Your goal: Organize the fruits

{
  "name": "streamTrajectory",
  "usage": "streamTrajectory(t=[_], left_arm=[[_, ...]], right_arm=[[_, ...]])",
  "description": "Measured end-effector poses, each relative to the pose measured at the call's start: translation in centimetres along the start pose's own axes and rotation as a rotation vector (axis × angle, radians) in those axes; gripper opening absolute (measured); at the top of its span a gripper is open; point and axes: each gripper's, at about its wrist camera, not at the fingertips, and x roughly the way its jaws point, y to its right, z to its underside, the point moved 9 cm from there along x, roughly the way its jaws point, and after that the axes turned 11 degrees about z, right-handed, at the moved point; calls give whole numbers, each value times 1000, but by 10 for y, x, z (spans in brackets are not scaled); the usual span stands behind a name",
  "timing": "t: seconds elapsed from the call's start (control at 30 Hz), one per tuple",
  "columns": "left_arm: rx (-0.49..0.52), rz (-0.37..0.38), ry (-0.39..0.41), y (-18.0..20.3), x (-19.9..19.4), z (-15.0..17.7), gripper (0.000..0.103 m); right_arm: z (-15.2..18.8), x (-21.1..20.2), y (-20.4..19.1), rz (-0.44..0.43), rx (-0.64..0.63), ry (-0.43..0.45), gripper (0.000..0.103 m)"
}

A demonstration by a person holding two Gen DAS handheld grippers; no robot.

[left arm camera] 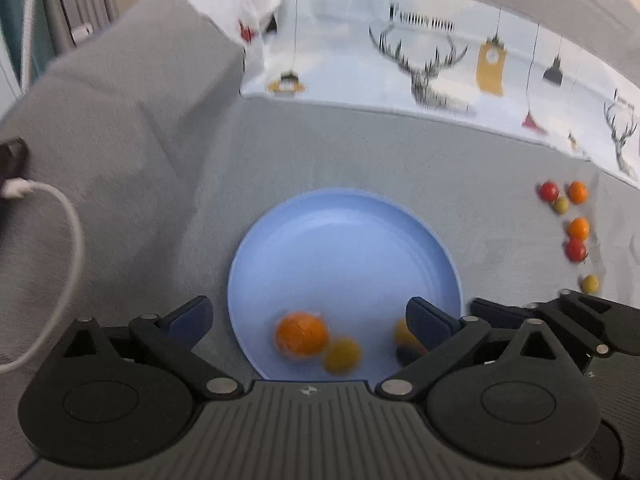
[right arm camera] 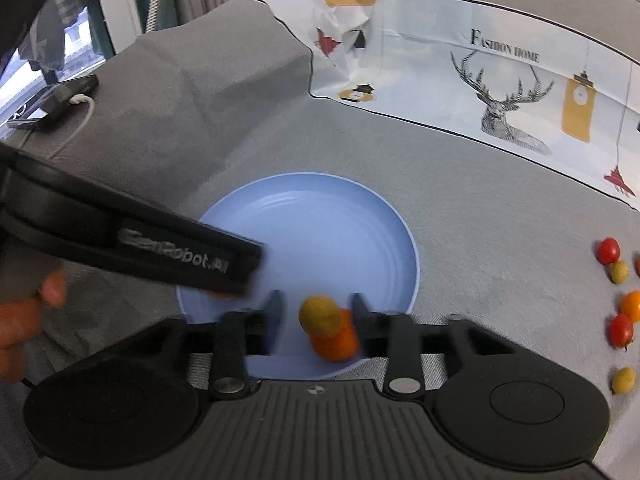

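Observation:
A blue plate (left arm camera: 344, 240) (right arm camera: 320, 220) lies on grey cloth. On its near part sit an orange fruit (left arm camera: 302, 338), a yellow fruit (left arm camera: 342, 356) and another yellow one (left arm camera: 400, 332) half hidden by a finger. My left gripper (left arm camera: 310, 318) stands wide open over the plate's near rim, pads touching nothing. In the right wrist view my right gripper (right arm camera: 317, 314) is open with a yellow fruit (right arm camera: 320, 316) and an orange fruit (right arm camera: 336, 340) blurred between its fingers, a gap showing on the left side. Several loose fruits (left arm camera: 576, 228) (right arm camera: 620, 330), red, orange and yellow, lie on the cloth to the right.
The left gripper's black side bar (right arm camera: 180, 256) crosses the plate's left rim, with a person's hand (right arm camera: 24, 320) behind it. A phone (right arm camera: 52, 100) with a white cable (left arm camera: 68, 220) lies far left. A deer-print cloth (right arm camera: 500, 92) covers the back.

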Motion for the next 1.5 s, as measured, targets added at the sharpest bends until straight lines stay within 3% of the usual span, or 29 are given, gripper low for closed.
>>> streamTrajectory(t=[0.2,0.5,0.97,1.5], left_arm=[[-20,11,-15,11,-27,15,103],[16,57,20,49,-87,55,103],[119,54,138,93,-151,86,103],[146,41,196,104,-182,93,103]], right_arm=[[10,-28,11,32,44,-38,88],[48,-96,25,109,125,-44,98],[75,-176,23,162,160,96,100],[81,-214,27,159,193,187,102]])
